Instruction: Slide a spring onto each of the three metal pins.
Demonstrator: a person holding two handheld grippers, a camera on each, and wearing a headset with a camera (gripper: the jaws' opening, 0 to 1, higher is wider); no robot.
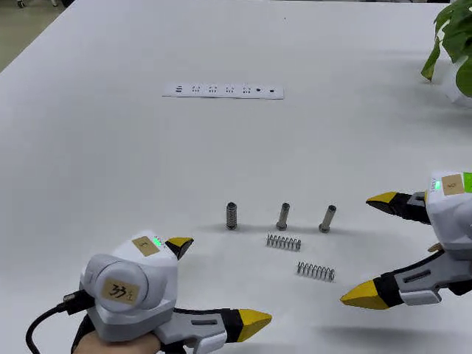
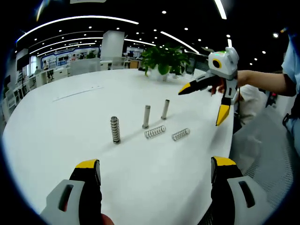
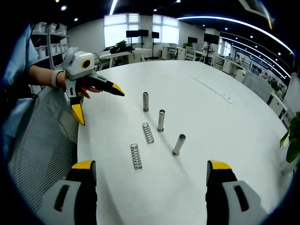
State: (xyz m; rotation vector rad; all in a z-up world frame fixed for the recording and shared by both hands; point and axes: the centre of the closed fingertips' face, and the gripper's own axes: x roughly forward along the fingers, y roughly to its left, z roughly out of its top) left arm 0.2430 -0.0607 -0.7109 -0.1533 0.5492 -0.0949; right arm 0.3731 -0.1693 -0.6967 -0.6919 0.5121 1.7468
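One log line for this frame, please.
left pin sprung | middle pin, right pin bare | two springs loose on table | left hand-held gripper open, empty | right hand-held gripper open, empty

Left gripper (image 1: 219, 280), right gripper (image 1: 369, 247): spread wide

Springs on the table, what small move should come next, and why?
Probably lower the open right tool onto the loose spring nearest it: the left pin already wears one, while the middle pin and right pin stand bare.

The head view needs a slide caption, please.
Left gripper and right gripper open beside three pins, with one sprung pin and two loose springs.
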